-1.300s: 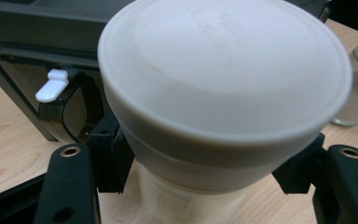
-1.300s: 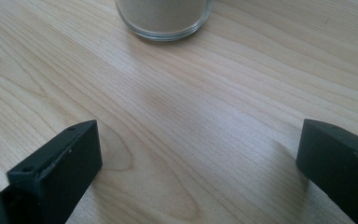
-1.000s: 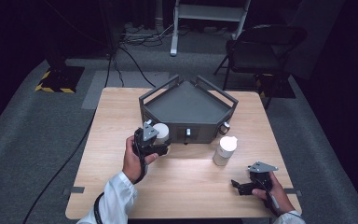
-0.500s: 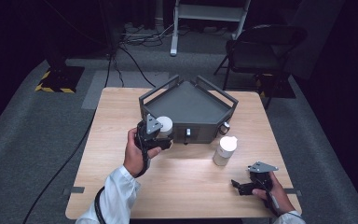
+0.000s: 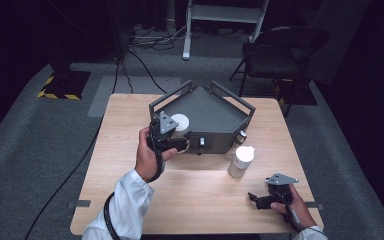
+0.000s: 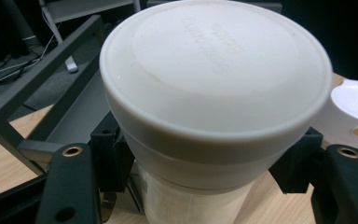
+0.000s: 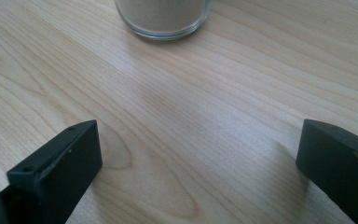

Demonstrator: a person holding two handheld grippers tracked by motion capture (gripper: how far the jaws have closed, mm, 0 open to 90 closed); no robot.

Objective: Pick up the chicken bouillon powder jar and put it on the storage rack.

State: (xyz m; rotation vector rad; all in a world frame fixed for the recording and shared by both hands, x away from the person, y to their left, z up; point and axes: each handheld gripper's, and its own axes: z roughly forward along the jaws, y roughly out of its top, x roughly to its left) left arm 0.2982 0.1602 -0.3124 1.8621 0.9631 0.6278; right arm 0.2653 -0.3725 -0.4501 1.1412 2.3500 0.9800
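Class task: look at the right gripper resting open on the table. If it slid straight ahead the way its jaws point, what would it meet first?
Probably the jar standing on the table: it sits ahead of the open right gripper, slightly left of centre, with bare wood between. Depth is hard to judge.

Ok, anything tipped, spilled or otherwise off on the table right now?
Nothing stands out. The left gripper holds one white-lidded jar upright beside the grey tray; the second jar stands upright on the table, and no spill shows.

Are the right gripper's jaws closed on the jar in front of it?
No: in the right gripper view the right gripper stands open over bare table, the jar well ahead.
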